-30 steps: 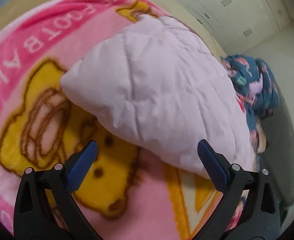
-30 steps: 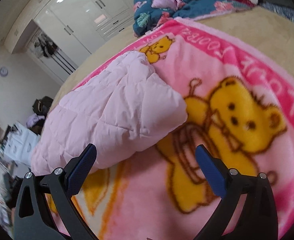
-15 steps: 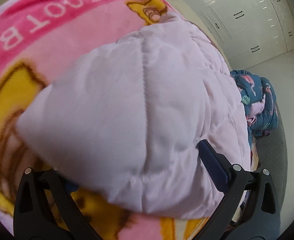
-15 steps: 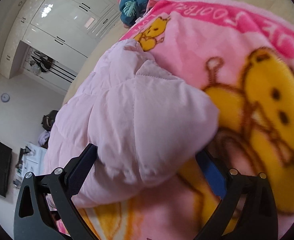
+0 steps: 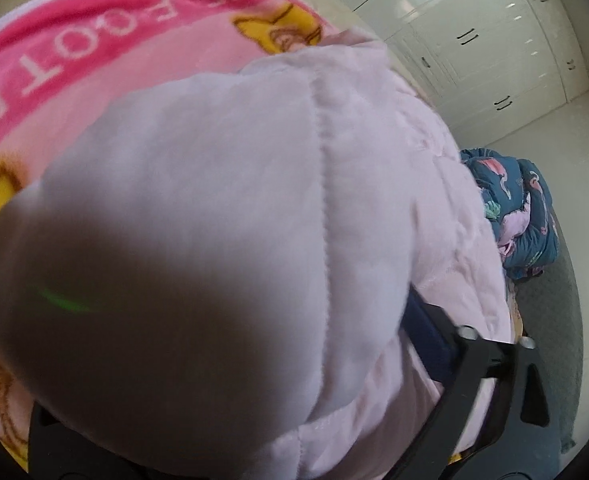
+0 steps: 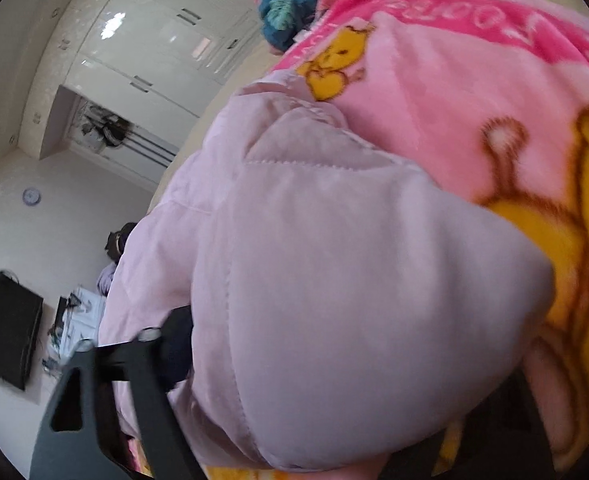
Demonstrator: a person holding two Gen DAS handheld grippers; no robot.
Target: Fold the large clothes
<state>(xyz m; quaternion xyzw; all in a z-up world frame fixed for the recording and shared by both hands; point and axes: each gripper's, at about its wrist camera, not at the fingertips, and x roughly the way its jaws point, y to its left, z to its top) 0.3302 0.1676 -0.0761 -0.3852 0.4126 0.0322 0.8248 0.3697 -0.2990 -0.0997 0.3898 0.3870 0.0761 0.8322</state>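
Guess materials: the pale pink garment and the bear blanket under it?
Pale pink garment: looks like a padded quilted shell, probably smooth synthetic; stitched seams split it into puffy panels with a slight sheen. Bear blanket: likely plush fleece; the surface is fuzzy and matte, and the print edges look soft. Fibre content can't be told.

both wrist views look down, very near the jacket (image 5: 214,240).

both grippers, left gripper (image 5: 230,364) and right gripper (image 6: 334,364), now straddle the pink quilted jacket (image 5: 254,220), jaws closing on its near corners.
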